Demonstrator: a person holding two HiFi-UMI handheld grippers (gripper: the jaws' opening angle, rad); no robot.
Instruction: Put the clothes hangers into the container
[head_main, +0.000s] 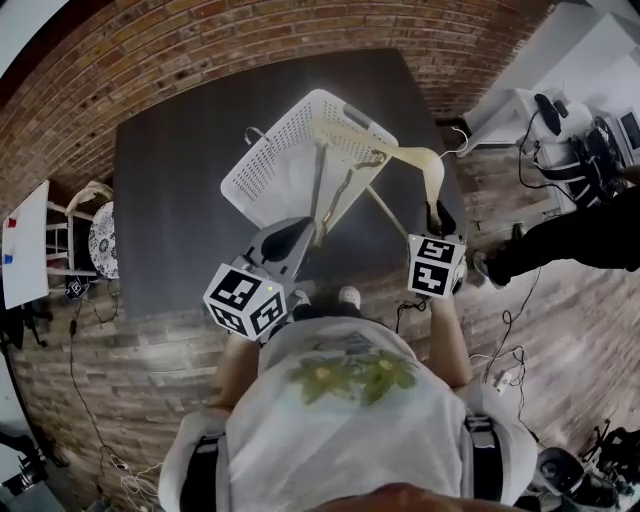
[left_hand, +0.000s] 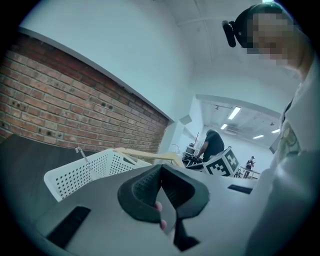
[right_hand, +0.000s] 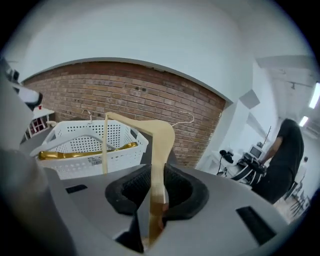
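Note:
A white perforated basket (head_main: 285, 160) stands on the dark table (head_main: 170, 200), and it also shows in the right gripper view (right_hand: 90, 145) and the left gripper view (left_hand: 85, 172). Inside it lie gold hangers (head_main: 322, 185) (right_hand: 75, 152). My right gripper (head_main: 440, 218) (right_hand: 157, 197) is shut on one end of a pale wooden hanger (head_main: 400, 155) (right_hand: 161, 150). The hanger hangs over the basket's right rim, with its wire hook (head_main: 458, 140) pointing right. My left gripper (head_main: 310, 230) (left_hand: 161, 170) sits at the basket's near edge, shut with nothing between its pads.
A person in black (head_main: 570, 235) stands to the right on the wooden floor. Equipment (head_main: 570, 120) and cables (head_main: 505, 360) lie on that side too. At the left are a white chair (head_main: 75, 230) and a white board (head_main: 25, 245). A brick wall (head_main: 250, 30) runs behind the table.

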